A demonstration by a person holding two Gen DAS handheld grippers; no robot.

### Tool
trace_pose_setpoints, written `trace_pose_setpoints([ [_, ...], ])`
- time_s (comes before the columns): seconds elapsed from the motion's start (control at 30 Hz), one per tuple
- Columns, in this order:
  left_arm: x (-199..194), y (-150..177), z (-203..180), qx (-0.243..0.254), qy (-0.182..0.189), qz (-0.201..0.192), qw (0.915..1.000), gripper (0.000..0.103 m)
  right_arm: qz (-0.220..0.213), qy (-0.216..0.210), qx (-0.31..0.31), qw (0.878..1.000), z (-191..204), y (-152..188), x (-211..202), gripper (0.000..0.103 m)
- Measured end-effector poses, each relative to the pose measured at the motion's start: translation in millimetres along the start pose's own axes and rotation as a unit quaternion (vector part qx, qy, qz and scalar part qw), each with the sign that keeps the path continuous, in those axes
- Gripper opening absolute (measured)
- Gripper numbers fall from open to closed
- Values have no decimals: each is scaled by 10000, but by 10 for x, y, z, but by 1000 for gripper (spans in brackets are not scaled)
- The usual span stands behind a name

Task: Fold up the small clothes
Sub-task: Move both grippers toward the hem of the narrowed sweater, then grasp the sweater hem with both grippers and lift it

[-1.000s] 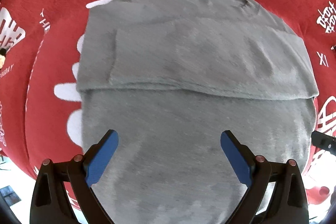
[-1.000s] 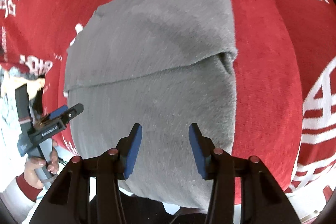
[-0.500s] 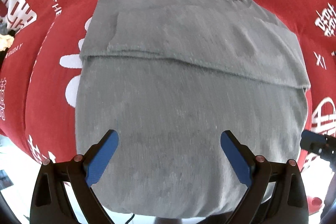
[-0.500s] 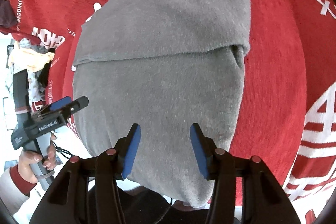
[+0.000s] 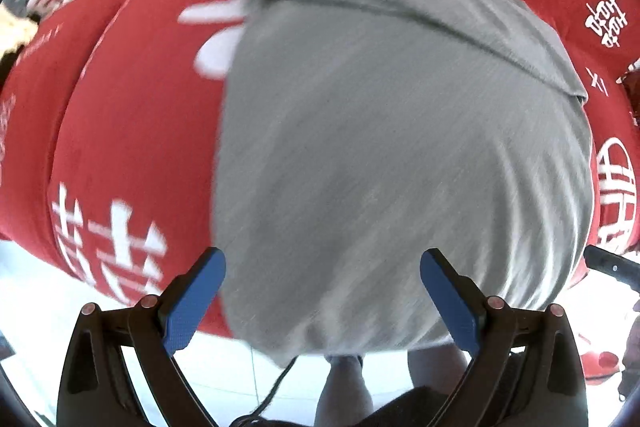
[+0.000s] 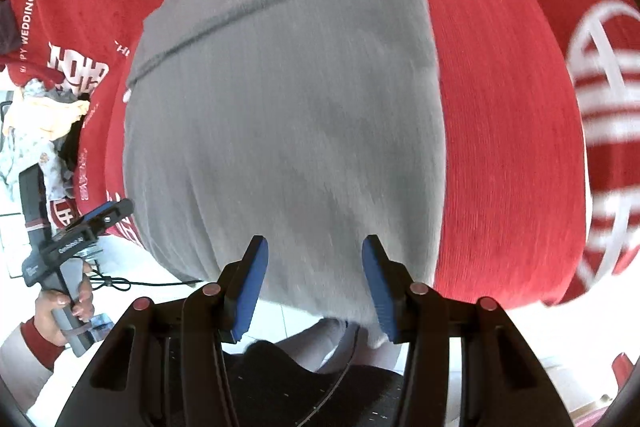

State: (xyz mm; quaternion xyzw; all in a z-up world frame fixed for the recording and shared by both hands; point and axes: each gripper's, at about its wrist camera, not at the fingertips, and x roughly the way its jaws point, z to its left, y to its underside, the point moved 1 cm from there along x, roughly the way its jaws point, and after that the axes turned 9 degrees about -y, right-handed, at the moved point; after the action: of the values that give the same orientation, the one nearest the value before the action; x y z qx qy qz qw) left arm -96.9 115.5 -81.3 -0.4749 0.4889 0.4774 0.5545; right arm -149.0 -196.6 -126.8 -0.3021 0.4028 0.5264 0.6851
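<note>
Left gripper [image 5: 322, 293] was wide open, blue pads clear of any cloth, nothing held; it pointed down over the near hem of the shirt [image 5: 400, 147]. Right gripper [image 6: 314, 283] was about half open, also empty, its pads apart above the same hem, near the shirt's right edge.

Shirt [image 6: 288, 131] was grey, lying flat on a red cloth [image 5: 132, 131] with white characters that covered the bench. Its far part was folded over toward the near side, making a fold line across the upper third; the collar notch showed at the far edge. Near hem hung just past the bench edge. Both views were motion-blurred.

In the right view the left gripper [image 6: 102, 217] showed at the left, held by a hand [image 6: 66, 305] with a red cuff and pale sleeve, beside the shirt's left edge and not touching it. The tip of the right gripper [image 5: 608, 267] showed at the right edge of the left view.

A heap of other clothes [image 6: 44, 131] sat on the far left of the bench, well apart from the shirt. No containers visible. A black cable [image 6: 132, 283] ran over the pale floor below the bench edge.
</note>
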Motion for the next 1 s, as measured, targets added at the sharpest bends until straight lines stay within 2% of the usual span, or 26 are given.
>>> trace_pose_setpoints([
  [0.1,105,248,243,-27,247,78,9997,99,-41,-51,245,9997,-101,253,53,53],
  [0.23,246,495,363,6,474,217,9986,99,98,-74,490,9987,-263,507,167,53],
  [0.37,400,654,426,-159,906,328,9952,99,275,-10,390,9989,-380,648,291,53],
  [0.47,563,696,491,-226,1051,372,9935,99,545,21,280,9981,-458,732,448,53],
  [0.57,736,758,575,-235,1114,427,9926,99,635,-20,165,9978,-496,802,561,53],
  [0.7,777,813,545,-130,1119,371,9929,99,606,-32,283,9978,-604,835,656,53],
  [0.87,748,888,429,82,1544,490,9868,99,458,-75,255,9986,-621,783,674,53],
  [1.0,752,893,310,266,1626,515,9850,99,544,-200,302,9979,-643,752,741,55],
])
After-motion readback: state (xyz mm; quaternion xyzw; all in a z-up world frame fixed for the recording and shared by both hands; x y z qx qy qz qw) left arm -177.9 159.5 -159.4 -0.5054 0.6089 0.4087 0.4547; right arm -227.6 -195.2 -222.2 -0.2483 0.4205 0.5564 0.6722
